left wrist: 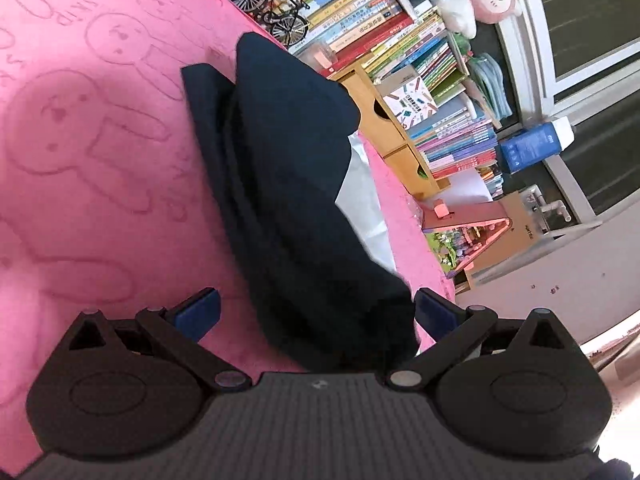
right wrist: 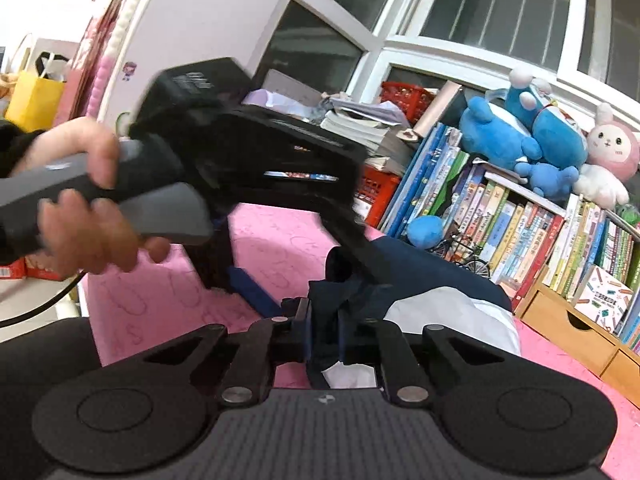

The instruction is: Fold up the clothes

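A navy garment with a white panel lies folded into a long strip on the pink bunny-print cover. My left gripper is open, its blue pads standing either side of the strip's near end without pressing it. In the right wrist view, my right gripper is shut on a bunched edge of the same navy garment, with white cloth just beyond. A hand holds the left tool's handle above the cloth, blurred.
Packed bookshelves and wooden drawers run along the far edge of the pink cover. Blue and pink plush toys sit on top of the books. A small model bicycle stands by the books. Windows are behind.
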